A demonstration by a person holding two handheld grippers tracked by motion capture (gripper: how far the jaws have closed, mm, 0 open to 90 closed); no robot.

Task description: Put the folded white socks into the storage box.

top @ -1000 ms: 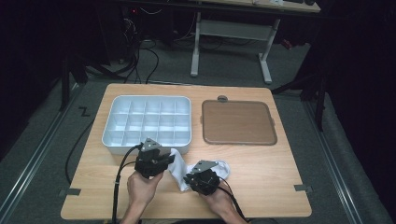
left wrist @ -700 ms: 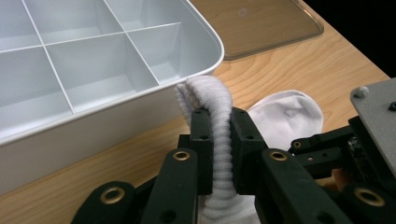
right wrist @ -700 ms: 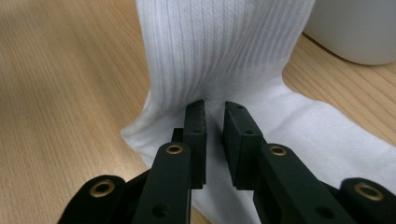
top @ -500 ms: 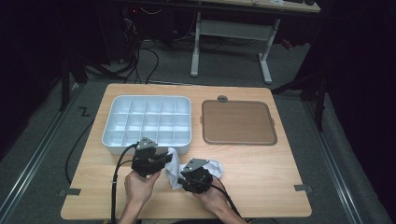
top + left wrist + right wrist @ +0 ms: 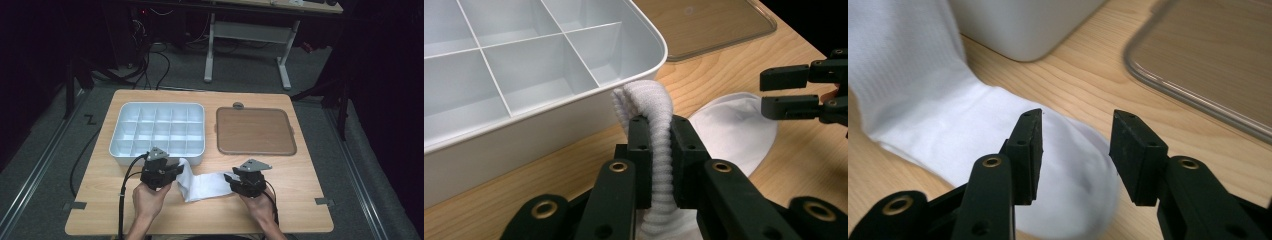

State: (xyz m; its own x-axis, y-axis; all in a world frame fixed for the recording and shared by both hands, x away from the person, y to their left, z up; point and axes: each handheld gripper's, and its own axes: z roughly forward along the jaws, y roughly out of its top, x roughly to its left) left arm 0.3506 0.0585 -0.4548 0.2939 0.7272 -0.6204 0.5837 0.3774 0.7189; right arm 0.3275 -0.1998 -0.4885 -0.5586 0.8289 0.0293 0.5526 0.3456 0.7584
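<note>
Beyond the left claw (image 5: 172, 170), the white compartment tray (image 5: 159, 131) is set on the table (image 5: 300, 200). Between both claws the white sock (image 5: 205, 184) has been stretched flat. Its cuff is pinched by the left claw; the right claw (image 5: 1075, 155) has just been opened, toe released.

High view: table (image 5: 300, 200) lit evenly from overhead, room beyond its far edge nearly black, pic soft/low-res. Gripper views brighter; glare streak on lid (image 5: 1198, 100) rim, sock (image 5: 1073, 185) toe smeared w/ motion blur, jaws up close slightly soft.
</note>
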